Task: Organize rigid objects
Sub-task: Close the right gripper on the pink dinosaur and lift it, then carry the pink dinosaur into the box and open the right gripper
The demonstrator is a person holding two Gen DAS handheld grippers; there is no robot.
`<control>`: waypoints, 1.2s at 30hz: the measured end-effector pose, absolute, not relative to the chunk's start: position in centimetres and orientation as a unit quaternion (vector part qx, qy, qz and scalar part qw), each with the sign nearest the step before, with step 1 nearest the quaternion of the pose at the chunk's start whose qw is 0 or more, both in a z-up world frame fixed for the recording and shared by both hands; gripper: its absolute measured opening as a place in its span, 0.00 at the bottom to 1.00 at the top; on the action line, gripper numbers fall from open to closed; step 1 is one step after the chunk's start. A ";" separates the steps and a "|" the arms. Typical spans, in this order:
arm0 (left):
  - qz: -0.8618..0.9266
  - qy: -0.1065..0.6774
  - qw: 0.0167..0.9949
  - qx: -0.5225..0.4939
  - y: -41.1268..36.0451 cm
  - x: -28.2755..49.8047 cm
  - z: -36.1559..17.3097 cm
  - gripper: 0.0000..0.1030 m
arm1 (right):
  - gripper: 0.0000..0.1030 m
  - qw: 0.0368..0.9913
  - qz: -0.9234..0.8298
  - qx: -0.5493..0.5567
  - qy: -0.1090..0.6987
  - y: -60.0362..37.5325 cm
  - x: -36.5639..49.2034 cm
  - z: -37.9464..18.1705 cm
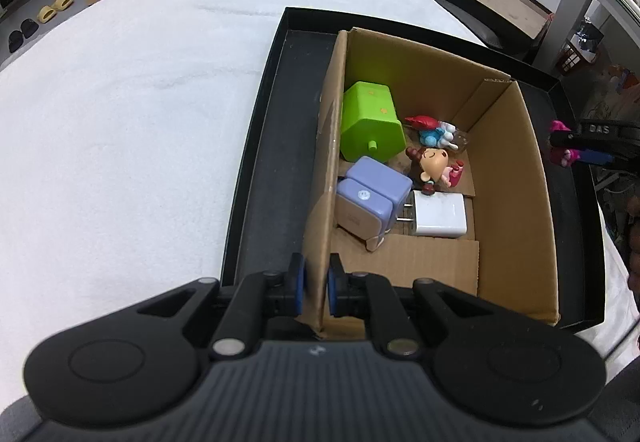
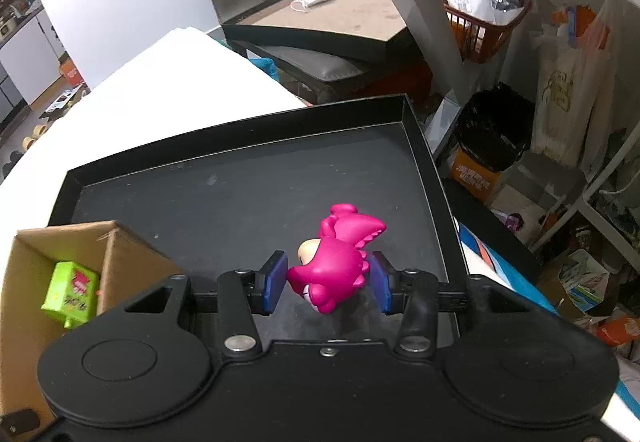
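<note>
Left tongs (image 1: 316,288), right tongs (image 2: 326,282): matte black plastic, blue pads (image 2: 275,282), silver pivot screws, round side discs, ribbed grey housing.

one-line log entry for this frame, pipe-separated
left gripper: shut on cardboard box wall | right gripper: holds pink toy | over black tray

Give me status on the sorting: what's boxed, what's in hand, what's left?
Boxed: the green block, two purple chargers, white charger and two small figurines lie in the cardboard box. In hand: the right tool grips the pink figurine over the black tray; the left tool pinches the box wall. Left: drop the pink figurine in; nothing else loose is visible.
</note>
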State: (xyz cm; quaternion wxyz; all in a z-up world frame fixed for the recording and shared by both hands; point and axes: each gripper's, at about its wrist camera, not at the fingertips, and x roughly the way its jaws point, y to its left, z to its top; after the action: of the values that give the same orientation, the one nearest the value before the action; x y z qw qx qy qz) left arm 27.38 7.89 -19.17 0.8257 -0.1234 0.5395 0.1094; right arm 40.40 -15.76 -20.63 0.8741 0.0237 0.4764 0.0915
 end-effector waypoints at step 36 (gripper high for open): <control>0.094 0.521 0.833 -0.162 9.2 26.4 -19.2 0.12 | 0.43 0.889 0.126 0.009 0.439 -12.0 32.4 -12.6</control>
State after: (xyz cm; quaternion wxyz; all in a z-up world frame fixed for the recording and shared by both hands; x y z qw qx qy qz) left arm 26.44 9.19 -19.17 0.8330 -0.1622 0.5206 0.0940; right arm 32.38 -12.02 -12.65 0.8893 0.0091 0.4394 0.1263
